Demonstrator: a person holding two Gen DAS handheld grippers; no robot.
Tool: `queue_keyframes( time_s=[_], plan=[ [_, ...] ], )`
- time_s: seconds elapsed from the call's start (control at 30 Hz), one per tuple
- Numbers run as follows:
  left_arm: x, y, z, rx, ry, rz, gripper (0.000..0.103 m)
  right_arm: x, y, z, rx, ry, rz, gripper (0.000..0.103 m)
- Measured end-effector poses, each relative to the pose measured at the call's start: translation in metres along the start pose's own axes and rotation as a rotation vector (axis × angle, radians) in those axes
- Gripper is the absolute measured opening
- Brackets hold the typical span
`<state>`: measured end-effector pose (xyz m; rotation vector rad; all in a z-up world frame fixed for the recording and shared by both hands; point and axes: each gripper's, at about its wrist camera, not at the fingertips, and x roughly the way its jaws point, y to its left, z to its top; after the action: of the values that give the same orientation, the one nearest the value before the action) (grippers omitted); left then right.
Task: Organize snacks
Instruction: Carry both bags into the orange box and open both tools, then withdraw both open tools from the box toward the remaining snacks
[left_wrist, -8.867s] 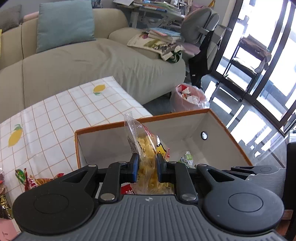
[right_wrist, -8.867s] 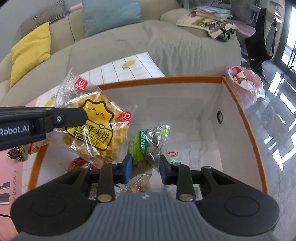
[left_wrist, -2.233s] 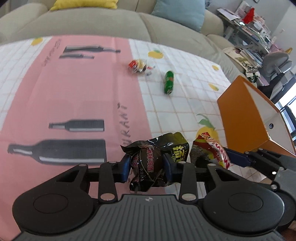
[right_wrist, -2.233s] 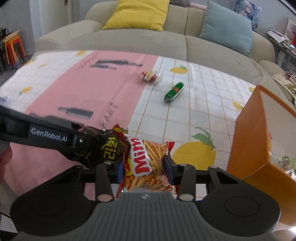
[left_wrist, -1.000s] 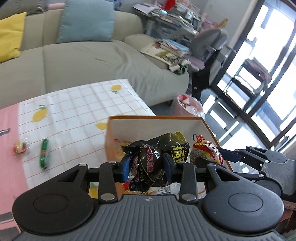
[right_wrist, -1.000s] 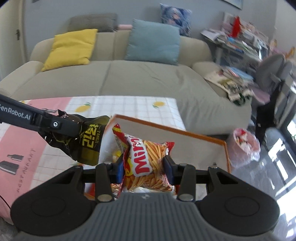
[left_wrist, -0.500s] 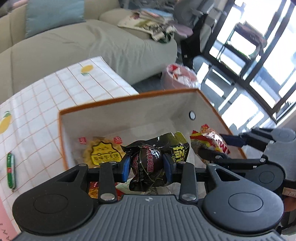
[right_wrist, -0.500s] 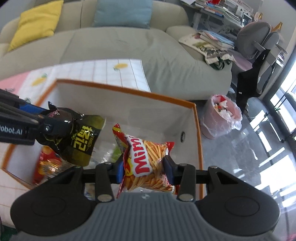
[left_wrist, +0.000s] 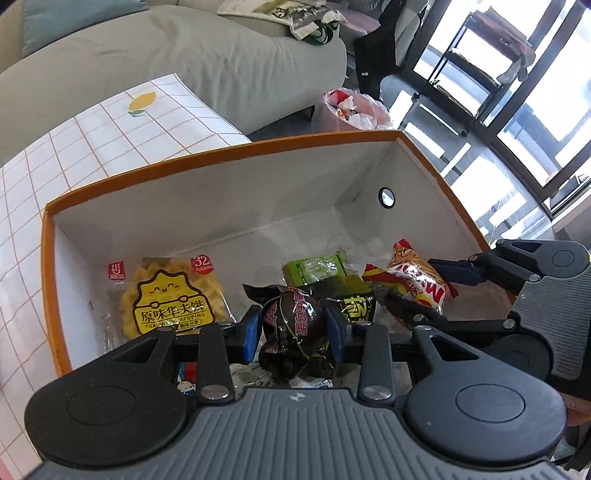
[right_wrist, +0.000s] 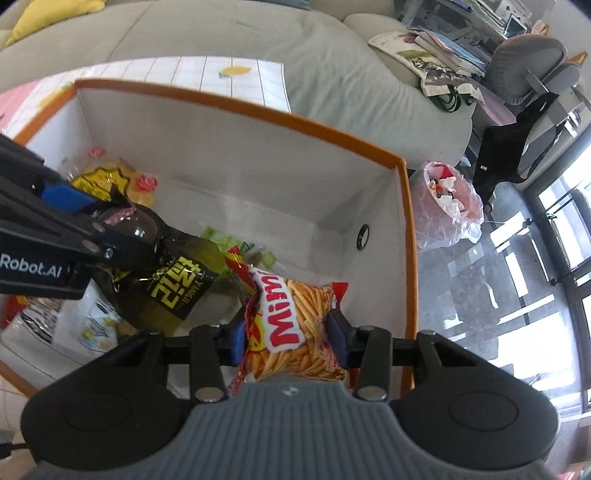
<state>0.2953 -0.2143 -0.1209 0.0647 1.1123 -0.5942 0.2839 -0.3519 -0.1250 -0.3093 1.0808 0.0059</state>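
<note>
Orange-rimmed white box (left_wrist: 229, 155), dark packet (left_wrist: 295, 325), red-and-yellow striped chip bag (right_wrist: 295, 328).

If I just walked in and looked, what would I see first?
Probably the big orange box with white walls, right in the middle. Two grippers hang over it: the left gripper squeezes a dark snack bag, and the right gripper squeezes a red bag of fries snacks. A yellow waffle packet lies at the box's bottom, on the left.

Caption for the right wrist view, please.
Right gripper holds a red fries bag over the orange-rimmed box; left gripper holds a dark packet beside it.
</note>
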Motion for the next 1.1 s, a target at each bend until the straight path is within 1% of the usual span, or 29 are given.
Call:
queue_keyframes(
  time_s=[0.13,0.23,0.27,0.3,0.33,0.43,0.47,0.5,0.53,0.6,0.7,0.77,0.8,0.87,0.97,1.1],
  plan=[
    [0.006,-0.001,0.002,0.009,0.012,0.01,0.042,0.003,0.002,0.0,-0.015,0.007,0.0,0.043],
    [0.003,-0.001,0.002,0.019,0.005,0.025,0.043,0.003,0.004,0.002,-0.025,0.01,0.006,0.043],
    [0.003,-0.003,0.003,0.027,0.005,0.036,0.046,0.002,0.004,0.002,-0.029,0.01,0.006,0.043],
    [0.002,-0.004,0.003,0.036,0.002,0.048,0.052,0.001,0.004,0.004,-0.032,0.009,0.005,0.046],
    [0.0,-0.005,0.004,0.048,-0.004,0.059,0.054,0.0,0.004,0.005,-0.037,0.007,0.003,0.048],
    [-0.009,-0.009,0.006,0.072,-0.028,0.059,0.064,-0.005,0.007,0.006,-0.053,0.001,0.001,0.055],
    [-0.012,-0.01,0.006,0.079,-0.035,0.059,0.069,-0.007,0.008,0.006,-0.058,-0.002,-0.001,0.058],
    [-0.015,-0.012,0.006,0.087,-0.041,0.061,0.071,-0.009,0.008,0.007,-0.064,-0.006,-0.004,0.062],
    [-0.018,-0.014,0.007,0.1,-0.048,0.067,0.071,-0.012,0.009,0.007,-0.069,-0.011,-0.01,0.064],
    [-0.023,-0.018,0.008,0.122,-0.053,0.089,0.074,-0.017,0.009,0.007,-0.076,-0.019,-0.018,0.074],
    [-0.031,-0.021,0.009,0.142,-0.053,0.107,0.076,-0.024,0.007,0.009,-0.07,-0.018,-0.013,0.08],
    [-0.037,-0.021,0.009,0.137,-0.048,0.117,0.076,-0.029,0.006,0.011,-0.057,-0.014,-0.009,0.083],
    [-0.04,-0.021,0.009,0.134,-0.048,0.12,0.076,-0.032,0.005,0.012,-0.049,-0.014,-0.009,0.086],
    [-0.049,-0.019,0.008,0.127,-0.057,0.125,0.076,-0.04,0.004,0.013,-0.031,-0.023,-0.01,0.09],
    [-0.064,-0.018,0.004,0.127,-0.082,0.133,0.076,-0.056,0.003,0.013,0.012,-0.049,-0.004,0.093],
    [-0.087,-0.016,-0.005,0.14,-0.134,0.164,0.076,-0.083,0.004,0.009,0.114,-0.119,0.02,0.096]
  ],
)
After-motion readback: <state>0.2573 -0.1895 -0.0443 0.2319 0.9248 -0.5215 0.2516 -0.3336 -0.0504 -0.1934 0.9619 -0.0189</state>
